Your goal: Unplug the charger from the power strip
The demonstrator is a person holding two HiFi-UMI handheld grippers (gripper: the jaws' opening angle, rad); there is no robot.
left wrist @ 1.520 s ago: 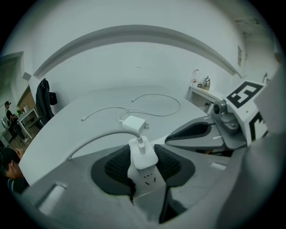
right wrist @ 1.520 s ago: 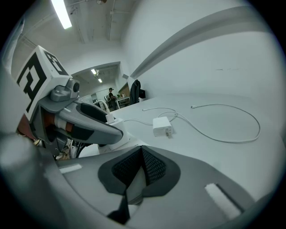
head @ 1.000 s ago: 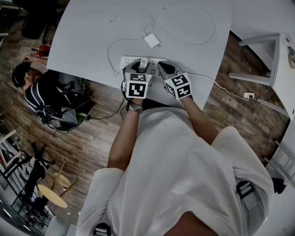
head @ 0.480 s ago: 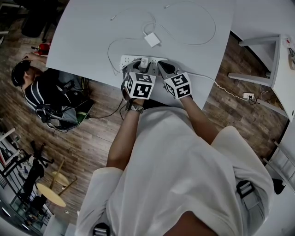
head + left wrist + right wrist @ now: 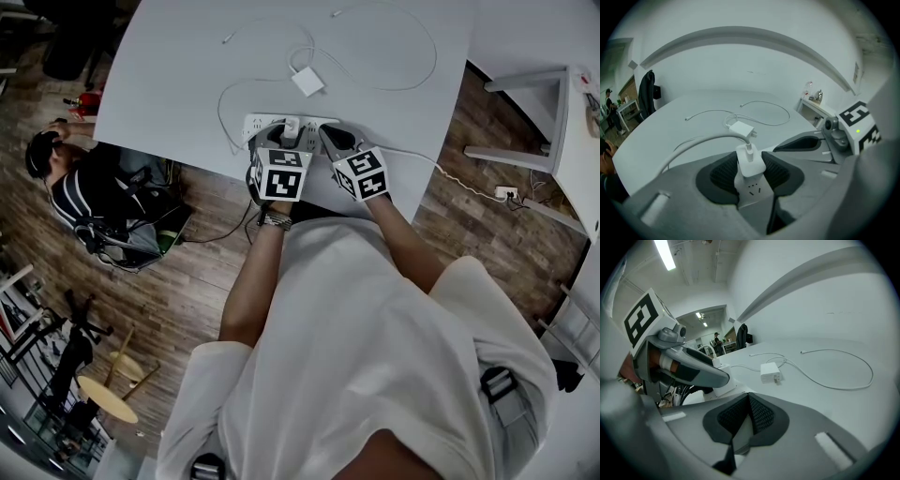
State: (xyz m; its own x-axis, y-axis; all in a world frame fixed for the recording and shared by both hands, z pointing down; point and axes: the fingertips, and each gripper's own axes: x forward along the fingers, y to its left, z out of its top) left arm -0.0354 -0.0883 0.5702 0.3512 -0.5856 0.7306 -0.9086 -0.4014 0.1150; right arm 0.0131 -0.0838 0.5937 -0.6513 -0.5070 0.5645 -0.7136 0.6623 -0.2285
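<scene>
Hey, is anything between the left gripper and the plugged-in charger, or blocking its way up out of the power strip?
Nothing visible does. The charger sits between the left gripper's pads, plugged into the power strip, and the space above it is free. Its cable leads away sideways; the right gripper is off to one side.

Right gripper (image 5: 749,399) — jaws together, white adapter (image 5: 769,372) beyond

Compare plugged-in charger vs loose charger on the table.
The plugged-in charger stands upright in the power strip; the loose charger lies flat on the table. The plugged-in charger is clamped by the left gripper; the loose charger is untouched. The loose charger's prongs show; the plugged-in charger's are hidden. Both are white, cabled.
</scene>
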